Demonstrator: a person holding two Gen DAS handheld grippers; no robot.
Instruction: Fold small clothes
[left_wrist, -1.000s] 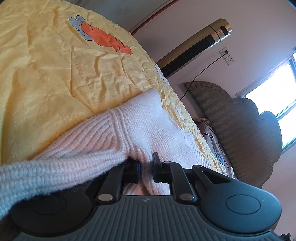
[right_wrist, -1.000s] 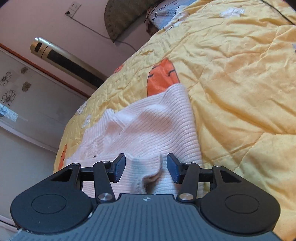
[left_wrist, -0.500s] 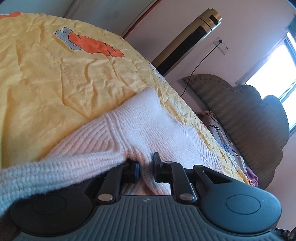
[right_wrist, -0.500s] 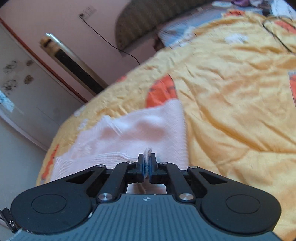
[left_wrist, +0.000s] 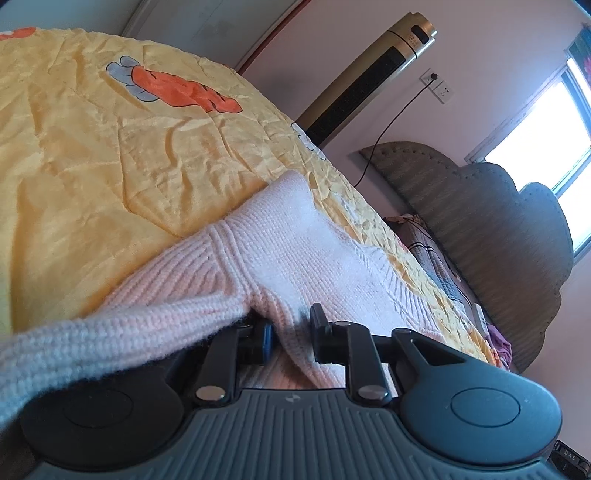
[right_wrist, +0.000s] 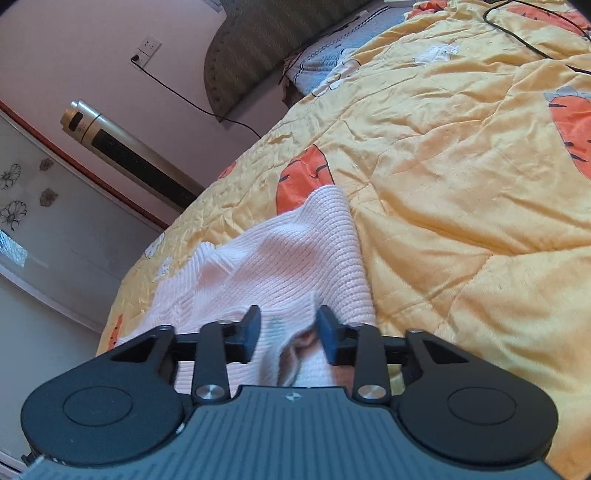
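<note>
A small pale pink knitted sweater (left_wrist: 288, 254) lies on a yellow quilt (left_wrist: 92, 166) with carrot prints. My left gripper (left_wrist: 290, 334) is partly open, with a fold of the sweater bunched between its fingers; a ribbed part drapes over the left finger. In the right wrist view the sweater (right_wrist: 295, 258) lies spread ahead on the quilt (right_wrist: 461, 184). My right gripper (right_wrist: 286, 332) is open, its fingers straddling a raised fold of the knit.
A gold tower fan (left_wrist: 373, 70) stands by the pink wall beyond the bed. A grey padded headboard (left_wrist: 498, 229) and a patterned pillow (left_wrist: 432, 254) are at the bed's end. A black cable (right_wrist: 535, 40) lies on the quilt at the far right.
My right gripper was open, shut on a fold of the sweater half a second ago, and has opened again. My left gripper's jaws have widened slightly around the fold.
</note>
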